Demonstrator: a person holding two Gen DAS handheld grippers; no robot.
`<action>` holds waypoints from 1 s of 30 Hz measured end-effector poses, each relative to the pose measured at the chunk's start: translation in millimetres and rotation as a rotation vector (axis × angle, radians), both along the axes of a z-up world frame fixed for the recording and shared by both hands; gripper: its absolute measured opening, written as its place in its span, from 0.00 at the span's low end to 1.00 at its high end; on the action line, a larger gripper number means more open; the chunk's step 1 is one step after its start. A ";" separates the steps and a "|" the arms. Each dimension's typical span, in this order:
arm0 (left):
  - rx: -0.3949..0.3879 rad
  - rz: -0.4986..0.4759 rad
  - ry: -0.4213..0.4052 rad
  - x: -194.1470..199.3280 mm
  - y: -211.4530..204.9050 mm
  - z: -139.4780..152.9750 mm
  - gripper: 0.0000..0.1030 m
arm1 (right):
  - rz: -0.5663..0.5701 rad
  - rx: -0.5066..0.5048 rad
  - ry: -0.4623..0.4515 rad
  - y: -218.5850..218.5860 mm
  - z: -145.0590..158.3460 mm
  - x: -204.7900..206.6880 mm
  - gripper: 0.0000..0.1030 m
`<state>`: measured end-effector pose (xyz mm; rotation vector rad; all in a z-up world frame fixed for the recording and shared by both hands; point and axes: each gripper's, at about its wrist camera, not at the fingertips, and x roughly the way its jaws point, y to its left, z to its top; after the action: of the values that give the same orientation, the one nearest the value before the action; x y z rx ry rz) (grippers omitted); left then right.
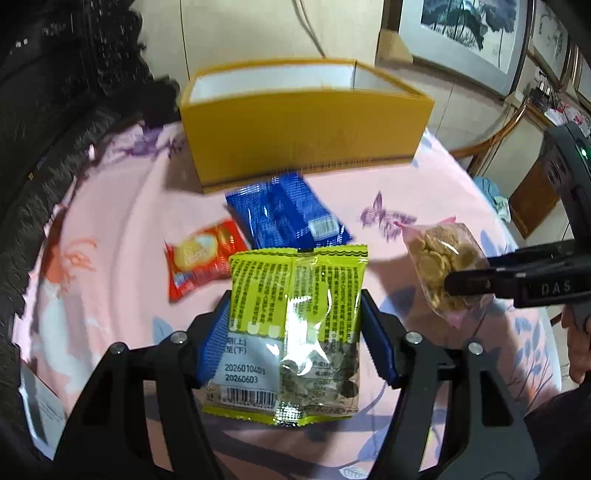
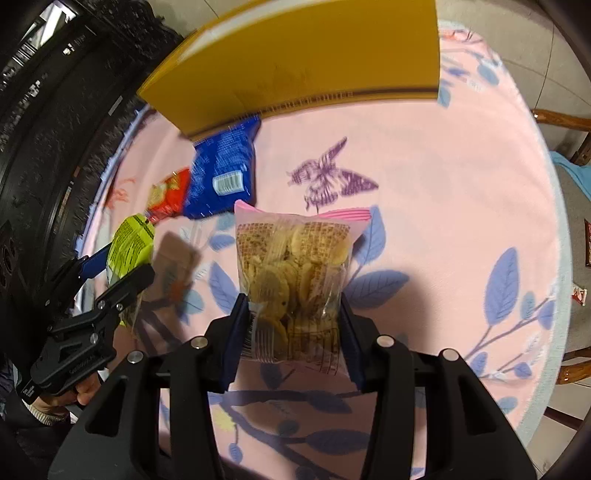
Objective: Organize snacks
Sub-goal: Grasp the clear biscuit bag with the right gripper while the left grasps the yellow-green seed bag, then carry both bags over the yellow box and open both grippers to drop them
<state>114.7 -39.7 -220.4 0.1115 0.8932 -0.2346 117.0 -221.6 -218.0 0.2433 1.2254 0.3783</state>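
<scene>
Left gripper [image 1: 295,325]: fingers clamped on both sides of the yellow-green packet [image 1: 291,332], approx. at its middle; packet is held off the worktop, back side w/ print and barcode faces the camera.
Left gripper, from right wrist view [image 2: 122,273]: seen at left edge, a hand [image 2: 88,391] holds its handle; same packet [image 2: 129,251] sticks out betw. the fingers.
Right gripper [image 2: 293,332]: fingers clamped on the clear biscuit bag [image 2: 295,280], at its lower half; bag stands upright betw. the fingers, pink top seal points away from camera, round biscuits visible inside.
Right gripper, from left wrist view [image 1: 469,284]: comes in from the right side, dark fingers closed on the same bag [image 1: 439,266], bag hangs above the cloth.
Yellow box [image 1: 306,125]: open top, white inside, stands at far side of worktop; cannot see if sth. is in it.
Blue packet [image 1: 288,214]: lies flat on the cloth, just in front of the box, barcode up.
Red packet [image 1: 203,258]: lies flat, just beside the blue one, on its left in left wrist view.
Worktop [image 2: 443,184]: covered w/ pink cloth, purple butterfly [image 2: 328,177] and blue leaves printed on it.
Background: framed pictures [image 1: 465,33] on the wall behind, wooden chair part at right.
</scene>
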 end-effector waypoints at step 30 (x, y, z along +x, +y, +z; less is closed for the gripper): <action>-0.039 0.091 -0.319 160.2 -15.9 200.1 0.65 | -0.057 0.053 -0.558 -31.2 217.8 130.2 0.46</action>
<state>274.8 -55.6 -20.3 0.0691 0.5743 -0.1437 247.2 -252.8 -0.2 0.1995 0.6596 0.3962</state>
